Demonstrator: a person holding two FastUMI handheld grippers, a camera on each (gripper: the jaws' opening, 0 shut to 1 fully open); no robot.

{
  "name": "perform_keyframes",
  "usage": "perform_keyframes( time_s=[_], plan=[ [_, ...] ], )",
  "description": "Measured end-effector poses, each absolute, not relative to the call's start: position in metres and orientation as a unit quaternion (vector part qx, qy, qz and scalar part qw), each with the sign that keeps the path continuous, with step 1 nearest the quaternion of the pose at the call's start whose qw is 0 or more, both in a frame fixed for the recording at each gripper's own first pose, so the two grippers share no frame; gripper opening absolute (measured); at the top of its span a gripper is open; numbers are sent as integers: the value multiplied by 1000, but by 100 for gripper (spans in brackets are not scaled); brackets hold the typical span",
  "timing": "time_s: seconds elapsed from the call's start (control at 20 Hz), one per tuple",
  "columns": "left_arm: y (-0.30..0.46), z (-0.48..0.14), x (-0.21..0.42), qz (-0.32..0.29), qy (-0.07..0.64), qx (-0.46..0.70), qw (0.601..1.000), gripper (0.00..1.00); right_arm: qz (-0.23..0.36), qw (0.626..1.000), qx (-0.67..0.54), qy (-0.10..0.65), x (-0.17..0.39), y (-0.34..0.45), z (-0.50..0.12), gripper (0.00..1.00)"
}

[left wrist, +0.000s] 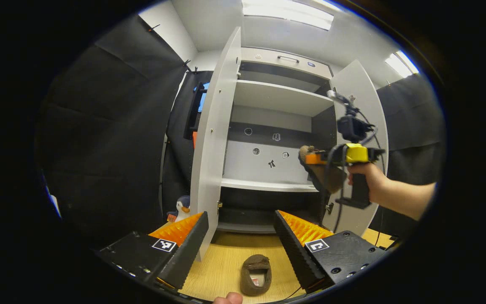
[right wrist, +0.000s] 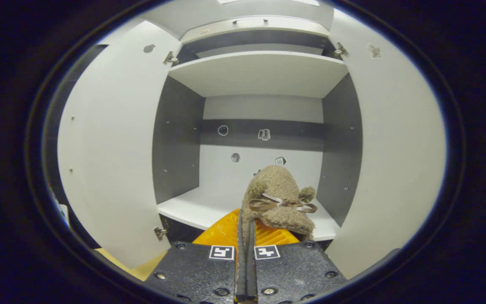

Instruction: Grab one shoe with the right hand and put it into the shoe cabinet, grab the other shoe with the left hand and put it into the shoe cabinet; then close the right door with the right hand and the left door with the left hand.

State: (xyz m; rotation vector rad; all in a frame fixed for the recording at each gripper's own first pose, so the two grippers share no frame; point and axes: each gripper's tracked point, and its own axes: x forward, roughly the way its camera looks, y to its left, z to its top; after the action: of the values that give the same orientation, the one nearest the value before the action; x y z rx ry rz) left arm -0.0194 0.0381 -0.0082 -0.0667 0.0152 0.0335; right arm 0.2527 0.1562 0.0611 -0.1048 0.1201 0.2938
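Shoe one [right wrist: 279,202]: clamped in my right gripper [right wrist: 245,236], before shoe cabinet [right wrist: 264,71] middle shelf.
Shoe two [left wrist: 256,274]: on floor before cabinet, under my wide-open, empty left gripper [left wrist: 241,240].

No readable text, only square coded markers [right wrist: 267,252] on the gripper bodies

In the left gripper view, the second shoe [left wrist: 256,274] on the floor shows a label inside, too small to read. A fingertip [left wrist: 228,299] is cut off by the lower edge. The penguin toy [left wrist: 182,208] is half hidden behind the left door [left wrist: 215,139]. The carried shoe [left wrist: 321,169] is partly hidden behind the right gripper [left wrist: 310,158]. In the right gripper view, the rear part of the shoe [right wrist: 279,200] is hidden between the closed fingers. The small marks [right wrist: 264,134] on the far back panel are too small to tell.
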Motion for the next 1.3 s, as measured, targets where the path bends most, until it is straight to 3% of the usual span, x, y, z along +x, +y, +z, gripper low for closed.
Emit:
perform_keyframes(
  time_s=[0.15,0.2,0.4,0.45,0.5,0.85,1.15,1.25,1.3],
  plan=[
    [39,-8,-20,19,7,-37,999,99,119,984,-86,97,307,159,52,4],
    [39,-6,-20,19,5,-36,999,95,113,983,-95,109,323,162,47,4],
    [41,-6,-21,23,4,-35,999,95,95,971,-120,181,370,161,20,4],
    [42,-6,-21,24,6,-35,999,99,88,970,-123,192,381,160,14,4],
    [44,-9,-21,26,10,-35,999,95,80,966,-128,208,388,159,6,4],
    [57,-11,-21,46,15,-31,998,95,61,959,-132,244,406,157,-18,5],
    [57,-8,-18,46,14,-36,998,99,56,955,-151,251,410,156,-21,11],
    [55,-6,-19,44,9,-37,998,99,54,954,-152,251,409,155,-20,21],
    [55,-6,-19,43,8,-37,998,99,54,954,-153,253,409,154,-20,17]
  ],
)
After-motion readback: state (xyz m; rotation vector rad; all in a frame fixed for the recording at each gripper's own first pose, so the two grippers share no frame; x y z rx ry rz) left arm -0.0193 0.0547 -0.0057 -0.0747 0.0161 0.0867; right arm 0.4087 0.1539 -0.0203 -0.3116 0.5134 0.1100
